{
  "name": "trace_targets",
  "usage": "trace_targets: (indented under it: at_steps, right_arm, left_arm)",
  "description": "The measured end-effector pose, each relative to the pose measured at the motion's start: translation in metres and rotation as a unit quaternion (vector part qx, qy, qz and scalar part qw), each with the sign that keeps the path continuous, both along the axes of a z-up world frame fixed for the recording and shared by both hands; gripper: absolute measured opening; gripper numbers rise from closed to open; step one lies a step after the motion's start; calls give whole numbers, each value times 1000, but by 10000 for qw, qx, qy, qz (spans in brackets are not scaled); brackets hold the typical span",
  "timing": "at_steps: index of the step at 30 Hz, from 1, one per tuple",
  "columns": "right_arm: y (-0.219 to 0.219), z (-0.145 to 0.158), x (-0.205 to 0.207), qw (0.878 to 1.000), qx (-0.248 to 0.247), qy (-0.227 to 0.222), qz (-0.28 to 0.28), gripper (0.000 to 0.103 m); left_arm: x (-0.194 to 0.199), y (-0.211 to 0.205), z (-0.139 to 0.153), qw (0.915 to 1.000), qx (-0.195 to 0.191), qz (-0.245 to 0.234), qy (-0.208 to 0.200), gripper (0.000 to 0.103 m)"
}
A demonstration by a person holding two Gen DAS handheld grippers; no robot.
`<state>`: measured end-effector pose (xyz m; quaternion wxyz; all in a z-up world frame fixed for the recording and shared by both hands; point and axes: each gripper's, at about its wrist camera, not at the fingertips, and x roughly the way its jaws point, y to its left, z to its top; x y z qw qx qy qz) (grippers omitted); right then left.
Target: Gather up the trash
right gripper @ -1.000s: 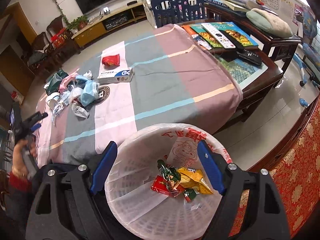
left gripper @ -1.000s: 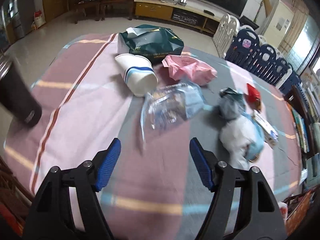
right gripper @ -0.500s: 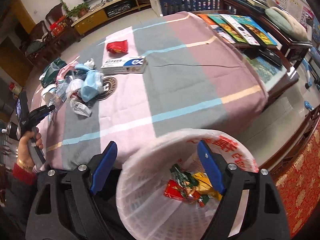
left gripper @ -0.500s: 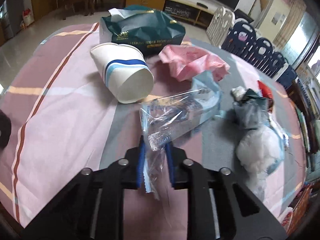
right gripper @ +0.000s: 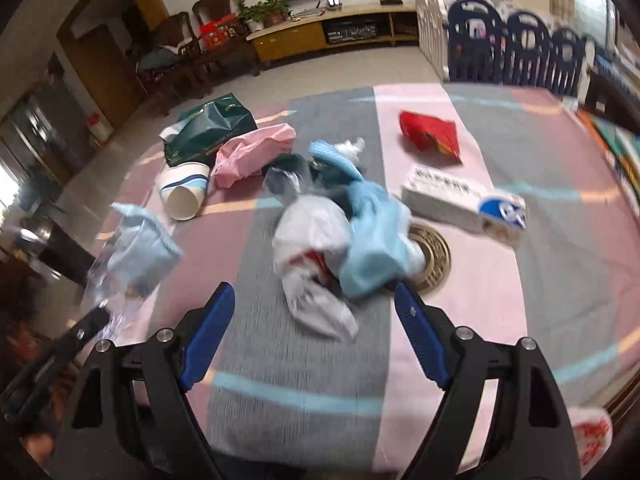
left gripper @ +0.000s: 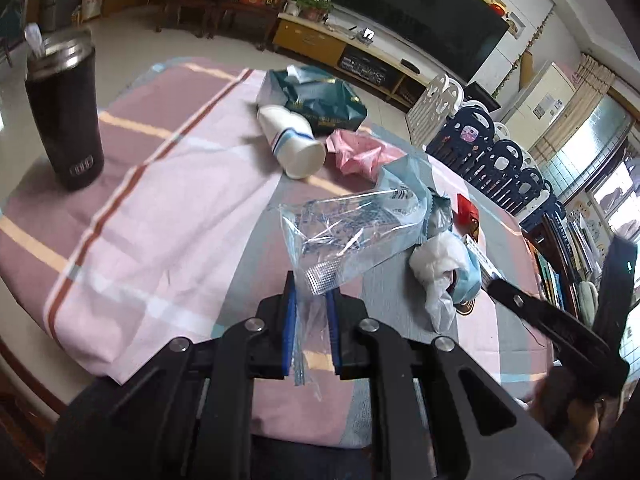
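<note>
My left gripper (left gripper: 310, 304) is shut on a clear and blue plastic wrapper (left gripper: 352, 236) and holds it above the striped tablecloth (left gripper: 160, 200); the wrapper also shows in the right wrist view (right gripper: 132, 256). My right gripper (right gripper: 316, 320) is open and empty, just short of a crumpled white bag (right gripper: 312, 240) and a light blue wad (right gripper: 376, 240). A paper cup (left gripper: 292, 144), a pink bag (left gripper: 360, 154) and a dark green tissue pack (left gripper: 316, 100) lie farther back. A red wrapper (right gripper: 432, 136) and a white box (right gripper: 460, 204) lie to the right.
A tall black tumbler (left gripper: 66, 108) stands at the table's left edge. A round coaster (right gripper: 434, 256) lies under the blue wad. A white bin's rim (right gripper: 592, 432) shows at the lower right. Blue chairs (left gripper: 500, 160) stand beyond the table.
My left gripper has pulled back and lifted with the wrapper in it. My right gripper has swung from above the bin to the trash pile on the table.
</note>
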<state>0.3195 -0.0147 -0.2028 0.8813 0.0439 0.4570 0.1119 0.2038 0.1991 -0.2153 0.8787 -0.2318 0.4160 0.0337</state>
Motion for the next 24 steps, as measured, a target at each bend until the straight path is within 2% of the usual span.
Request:
trace_targets:
  at_steps: [3,6,7,8,11,16,20,21,22,23,24]
  right_arm:
    - [25,-12,22,9988,-482,-81,44,81]
    - [37,-36,40,9946,-1018,172,47,77]
    - [38,-43,44,9931,-1144,233,63,61]
    - [39,-48,45,9926,-1173,293,115,37]
    - [34,-45,38,9954,-808,451,256,18]
    - [16,-18,-5,9942,-995,192,367,16]
    - [0,-14,-34,9821,-1870,-79,234,16]
    - [0,-16,-38,9806,-1927,-52,365,17]
    - [-1,-20,-39,9819,-1812,52,555,21]
    - [-1,-22,-41,9846,-1554,216,765,31]
    - [-4,-22,-45,9871,-1314,304,866,37]
  left_arm:
    - [3,5,-9,9999,-105,3,87,15]
    - [5,7,-13,9996,-260,-36,95,15]
    - [6,7,-14,9995,-302,-48,89,15]
    - [7,7,-14,9994,-326,-45,79,15]
    - [7,9,-13,9992,-390,-18,32,15]
    - [8,12,-15,9986,-528,5,15,15]
    - [9,7,-14,9987,-515,-39,2,15]
    - [9,6,-14,9986,-521,-58,14,15]
    - [10,4,-15,9986,-524,-95,24,15]
    - [10,3,-16,9985,-525,-139,21,15]
    - [11,0,-15,9985,-526,-180,13,15]
